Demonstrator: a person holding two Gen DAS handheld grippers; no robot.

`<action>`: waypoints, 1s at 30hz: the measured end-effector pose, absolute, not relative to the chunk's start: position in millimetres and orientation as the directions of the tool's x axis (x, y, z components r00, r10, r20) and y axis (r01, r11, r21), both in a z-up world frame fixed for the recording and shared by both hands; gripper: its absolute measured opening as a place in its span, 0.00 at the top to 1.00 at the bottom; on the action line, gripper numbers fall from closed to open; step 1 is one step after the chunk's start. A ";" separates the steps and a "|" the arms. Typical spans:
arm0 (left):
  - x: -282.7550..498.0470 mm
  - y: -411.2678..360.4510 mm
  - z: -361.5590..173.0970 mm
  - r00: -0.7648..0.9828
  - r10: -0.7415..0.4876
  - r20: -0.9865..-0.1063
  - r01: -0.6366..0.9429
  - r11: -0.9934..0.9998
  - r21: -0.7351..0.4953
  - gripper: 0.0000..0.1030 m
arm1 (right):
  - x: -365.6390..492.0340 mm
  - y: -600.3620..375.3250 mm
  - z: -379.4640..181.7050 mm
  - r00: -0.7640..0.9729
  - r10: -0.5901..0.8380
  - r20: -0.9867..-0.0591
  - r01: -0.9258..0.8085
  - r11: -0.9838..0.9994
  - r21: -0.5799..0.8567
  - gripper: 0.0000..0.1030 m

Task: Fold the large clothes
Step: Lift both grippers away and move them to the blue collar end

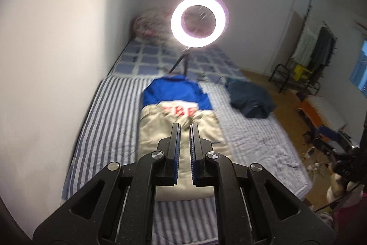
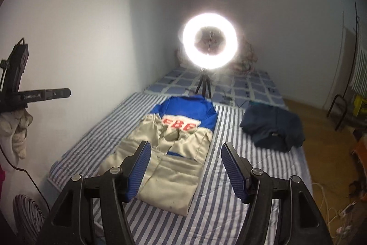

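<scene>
A beige and blue jacket [image 1: 156, 130] [image 2: 174, 153] with red letters lies folded into a long strip on the striped bed sheet [image 1: 103, 118] [image 2: 240, 176]. Both grippers hang in the air above its near end, touching nothing. My left gripper [image 1: 184, 125] is shut, with only a thin slit between its pads and no cloth in it; it also shows from the side at the left edge of the right wrist view [image 2: 57, 93]. My right gripper [image 2: 185, 145] stands open, its blue pads wide apart and empty.
A crumpled dark blue garment [image 1: 251, 100] [image 2: 273, 128] lies on the bed to the jacket's right. A lit ring light [image 1: 199, 21] [image 2: 209, 40] on a small tripod stands behind the jacket. A wall runs along the bed's left side. A clothes rack [image 1: 316, 49] and floor clutter are to the right.
</scene>
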State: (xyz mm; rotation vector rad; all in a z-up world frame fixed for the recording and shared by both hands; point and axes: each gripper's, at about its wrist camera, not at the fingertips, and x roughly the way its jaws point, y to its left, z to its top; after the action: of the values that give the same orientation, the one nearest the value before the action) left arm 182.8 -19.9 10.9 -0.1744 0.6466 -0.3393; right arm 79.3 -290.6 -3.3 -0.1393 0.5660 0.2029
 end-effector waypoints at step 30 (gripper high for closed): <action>538.0 -17.3 -138.1 0.554 -0.381 -0.740 0.175 0.923 -0.344 0.80 | 436.1 -363.1 -106.9 0.642 0.279 -0.715 -0.233 0.958 0.164 0.51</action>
State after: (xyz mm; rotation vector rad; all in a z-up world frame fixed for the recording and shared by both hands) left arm 538.0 -17.3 -138.1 -0.2418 0.9291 -0.3324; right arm 436.1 -363.1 -106.9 0.0588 0.8243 0.2919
